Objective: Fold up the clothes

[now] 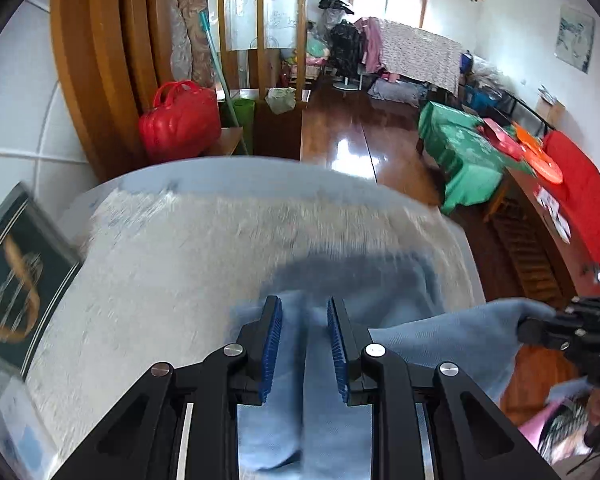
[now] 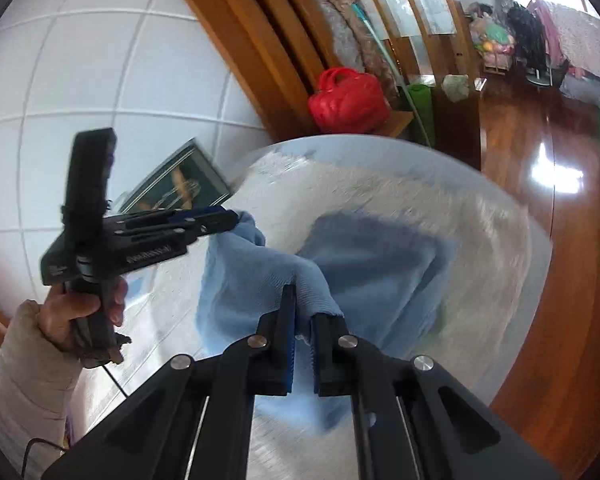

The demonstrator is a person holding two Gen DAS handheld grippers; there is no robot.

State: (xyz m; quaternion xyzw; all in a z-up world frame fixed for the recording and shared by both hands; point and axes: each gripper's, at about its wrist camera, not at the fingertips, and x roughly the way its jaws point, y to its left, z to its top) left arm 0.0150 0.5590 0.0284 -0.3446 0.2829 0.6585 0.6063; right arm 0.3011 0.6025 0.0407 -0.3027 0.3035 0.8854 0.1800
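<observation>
A light blue garment point(image 2: 380, 264) is partly lifted off a round table covered with a white fluffy cloth point(image 2: 480, 240). My right gripper point(image 2: 305, 312) is shut on one bunched edge of it. My left gripper point(image 2: 228, 218), held by a hand point(image 2: 80, 312) at the left, is shut on another corner. The fabric sags between the two. In the left wrist view the blue garment point(image 1: 440, 340) runs between the pads of my left gripper point(image 1: 304, 304) and stretches right to my right gripper point(image 1: 520, 326). The garment's lower part still lies on the table.
A framed picture point(image 1: 16, 280) leans at the table's left side. Beyond the table's far edge are a red handbag point(image 1: 180, 120), a green-covered table point(image 1: 460, 152), a red-draped bench point(image 1: 580, 184) and a glossy wooden floor point(image 1: 348, 136).
</observation>
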